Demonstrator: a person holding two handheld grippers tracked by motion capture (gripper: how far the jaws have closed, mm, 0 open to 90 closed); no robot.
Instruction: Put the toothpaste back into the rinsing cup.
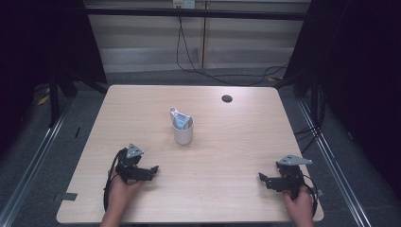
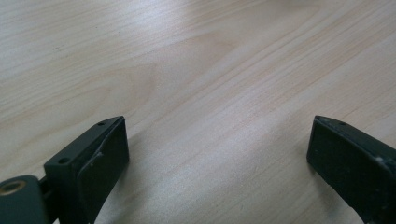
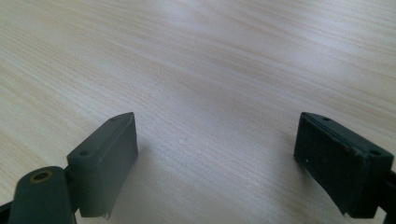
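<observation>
pale wood grain covers the table (image 1: 227, 156), which stands between dark curtains with a grey floor and trailing cables beyond its far edge. a white cup (image 1: 183, 133) stands upright just above the centre of the high view, well apart from both of your tools. a small pale packet or scoop-like item (image 1: 178, 118) sticks out of its mouth, leaning toward the upper left; its exact kind cannot be told at this size.

your left gripper (image 1: 150, 170) rests at the lower left of the frame, your right gripper (image 1: 263, 178) at the lower right. both sets of jaws are spread wide and hold nothing; each gripper view confirms bare table between them.

judgement on handling: the cup looks light and rigid, probably smooth-walled and so inclined to slip or tip if pinched high. take it across the lower half of the wall, jaws level. the insert looks thin, light and possibly pliable; grip it by the part showing above the rim, gently, while you steady the cup with the other tool.
</observation>
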